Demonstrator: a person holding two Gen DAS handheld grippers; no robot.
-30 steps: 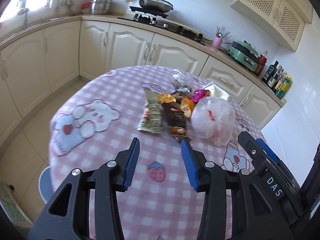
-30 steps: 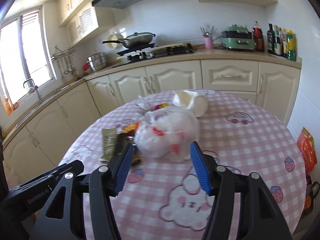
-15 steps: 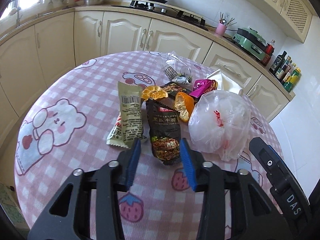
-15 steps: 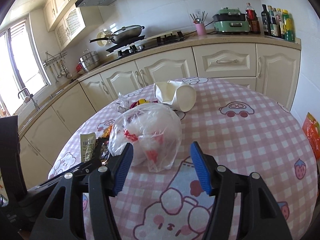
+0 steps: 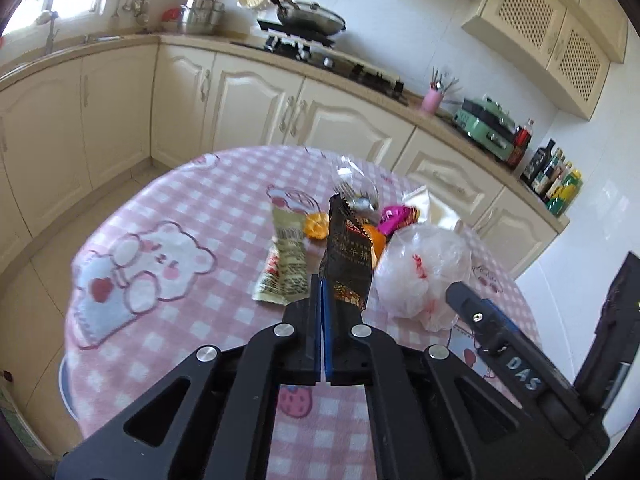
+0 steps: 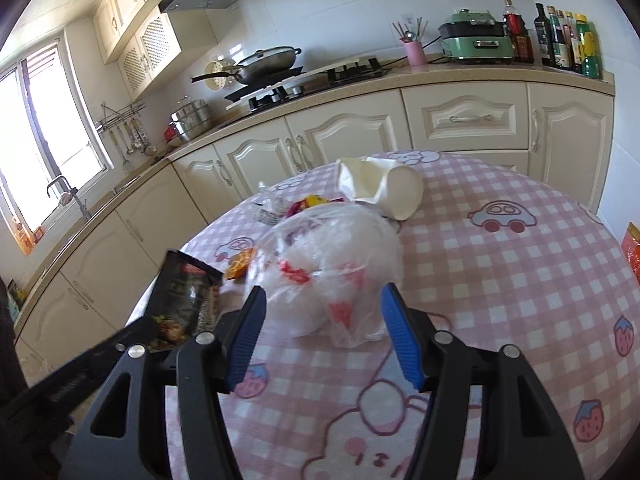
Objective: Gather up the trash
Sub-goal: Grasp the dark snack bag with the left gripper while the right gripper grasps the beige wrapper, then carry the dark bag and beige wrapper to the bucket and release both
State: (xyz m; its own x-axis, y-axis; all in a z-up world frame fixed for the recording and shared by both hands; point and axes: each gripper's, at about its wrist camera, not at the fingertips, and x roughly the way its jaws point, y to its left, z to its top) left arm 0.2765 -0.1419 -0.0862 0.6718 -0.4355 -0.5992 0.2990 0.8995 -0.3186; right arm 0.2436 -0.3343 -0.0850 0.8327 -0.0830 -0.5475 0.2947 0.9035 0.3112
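Observation:
My left gripper (image 5: 322,280) is shut on the lower edge of a black snack wrapper (image 5: 348,256), which stands up off the pink checked table (image 5: 180,200). The same wrapper (image 6: 184,292) shows at the left of the right wrist view. A crumpled clear plastic bag (image 6: 332,256) with red print lies just ahead of my right gripper (image 6: 323,292), whose jaws stand open on either side of its near end without pressing it. On the cloth lie a tan wrapper (image 5: 286,256), orange peel (image 5: 316,226), a magenta wrapper (image 5: 394,216) and a clear wrapper (image 5: 356,188).
A crushed white paper cup (image 6: 384,190) lies behind the bag. Cream kitchen cabinets (image 6: 352,136) and a counter with a stove, pan and bottles curve around the table's far side. The floor (image 5: 48,248) drops away to the left of the table.
My left gripper moved in onto the black wrapper, closed on it and lifted it upright off the cloth. The right gripper came a little closer to the plastic bag and stayed open.

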